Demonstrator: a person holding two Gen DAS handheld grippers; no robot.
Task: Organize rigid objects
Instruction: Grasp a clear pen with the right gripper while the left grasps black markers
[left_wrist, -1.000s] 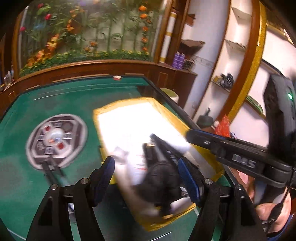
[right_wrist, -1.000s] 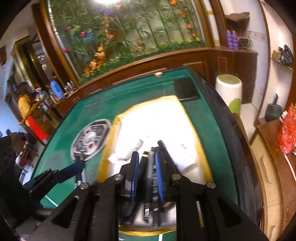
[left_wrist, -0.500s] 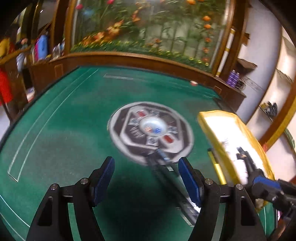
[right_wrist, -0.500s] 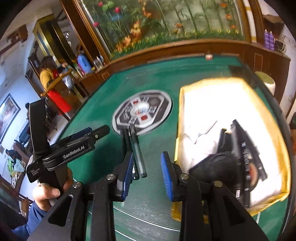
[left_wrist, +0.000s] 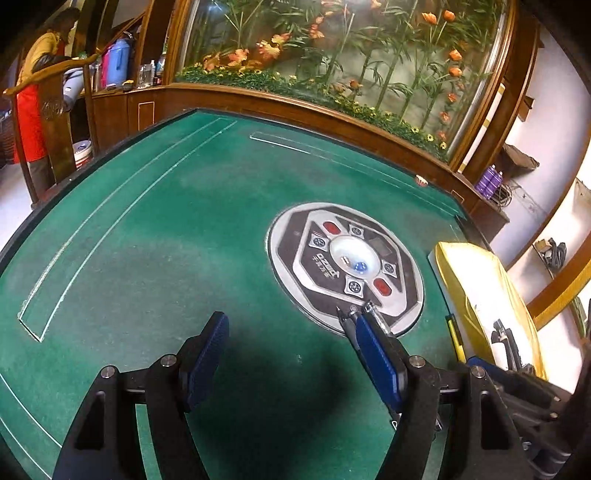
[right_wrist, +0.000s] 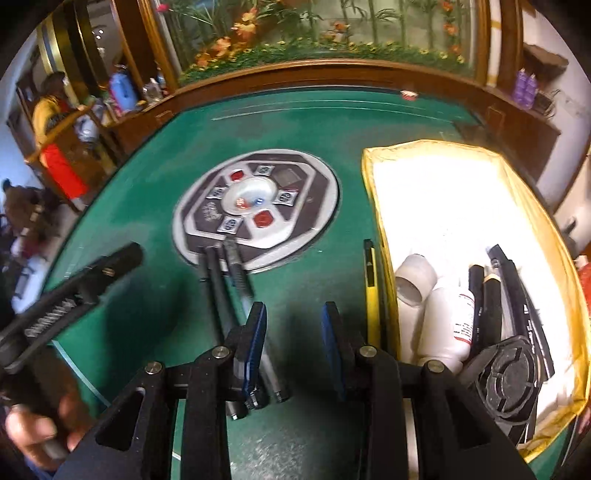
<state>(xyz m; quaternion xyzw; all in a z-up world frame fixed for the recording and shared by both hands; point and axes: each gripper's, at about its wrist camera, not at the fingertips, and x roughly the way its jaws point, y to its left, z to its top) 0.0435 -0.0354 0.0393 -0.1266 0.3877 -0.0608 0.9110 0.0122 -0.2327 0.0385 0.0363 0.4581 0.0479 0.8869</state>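
Several dark pens (right_wrist: 231, 291) lie side by side on the green table, tips at the round centre console (right_wrist: 258, 206); they also show in the left wrist view (left_wrist: 349, 325). My right gripper (right_wrist: 293, 325) is open and empty, just right of the pens. A yellow pen (right_wrist: 370, 288) lies beside the yellow-rimmed white tray (right_wrist: 373, 177), which holds white bottles (right_wrist: 443, 317), black pens (right_wrist: 495, 295) and a round black part (right_wrist: 506, 380). My left gripper (left_wrist: 291, 347) is open and empty over bare felt, its right finger over the pens.
The table has a raised wooden rim (left_wrist: 332, 110) at the far side. The left hand-held gripper (right_wrist: 70, 295) shows at the left of the right wrist view. People stand beyond the table's left side (left_wrist: 33, 92). Shelves line the right wall (left_wrist: 554, 251).
My right gripper has let go of the black pens in the tray and swung left, open. My left gripper has swung left from the tray to bare felt beside the table pens.
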